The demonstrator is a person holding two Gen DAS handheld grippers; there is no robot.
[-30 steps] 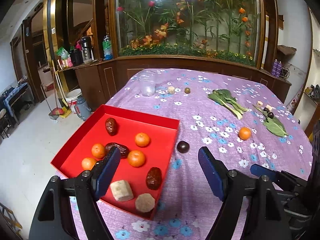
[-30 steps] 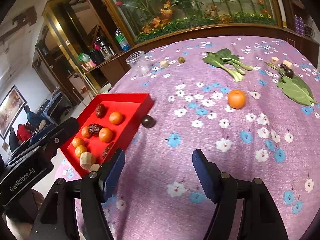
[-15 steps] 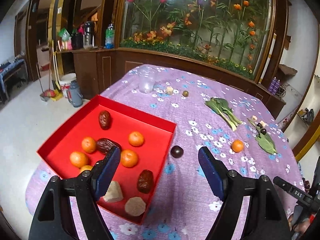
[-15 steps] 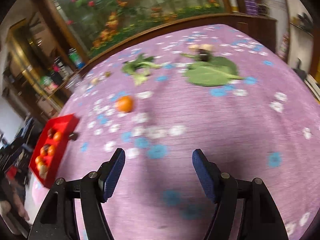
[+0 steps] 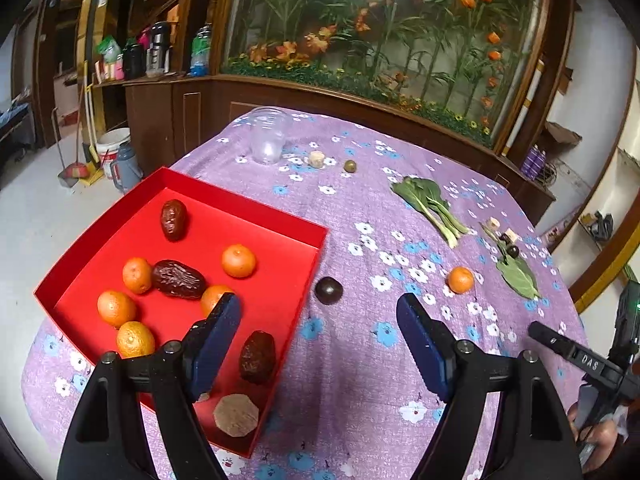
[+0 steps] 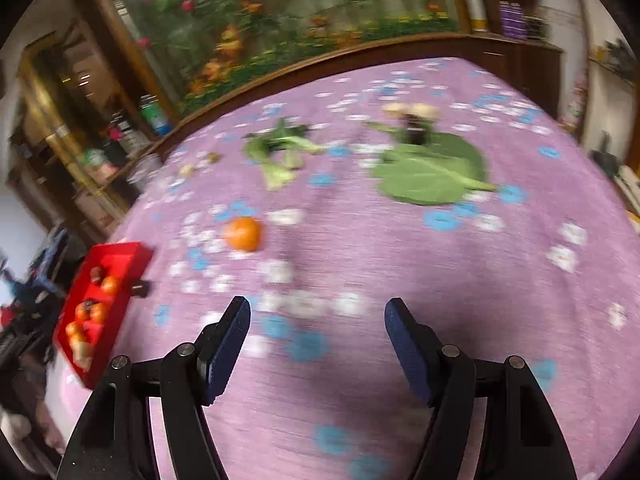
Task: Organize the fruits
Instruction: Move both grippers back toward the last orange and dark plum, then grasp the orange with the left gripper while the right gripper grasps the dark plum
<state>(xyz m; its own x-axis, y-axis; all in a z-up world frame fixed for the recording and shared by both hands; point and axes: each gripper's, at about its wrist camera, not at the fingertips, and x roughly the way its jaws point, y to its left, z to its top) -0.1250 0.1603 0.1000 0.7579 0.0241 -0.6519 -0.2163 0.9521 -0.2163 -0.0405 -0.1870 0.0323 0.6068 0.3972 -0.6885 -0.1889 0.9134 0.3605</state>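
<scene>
Fruits mostly gathered in red tray [image 5: 304, 240]; 1 orange [image 6: 243, 233] stranded beyond tray. Right gripper [image 6: 318, 316] jaws apart, empty, likely reaching there. Left gripper [image 5: 318, 320] likewise apart.

We note the left gripper [image 5: 318, 318]: a black plastic frame with triangular cut-outs, silver screw heads at the finger pivots, and two flat dark-blue ribbed pads [image 5: 420, 344]. The right gripper [image 6: 316, 328] is of identical build, with black arms, silver screws and dark-blue pads [image 6: 404, 344]. At four o'clock in the left wrist view, a black bar of the right gripper bears white lettering "DAS".
</scene>
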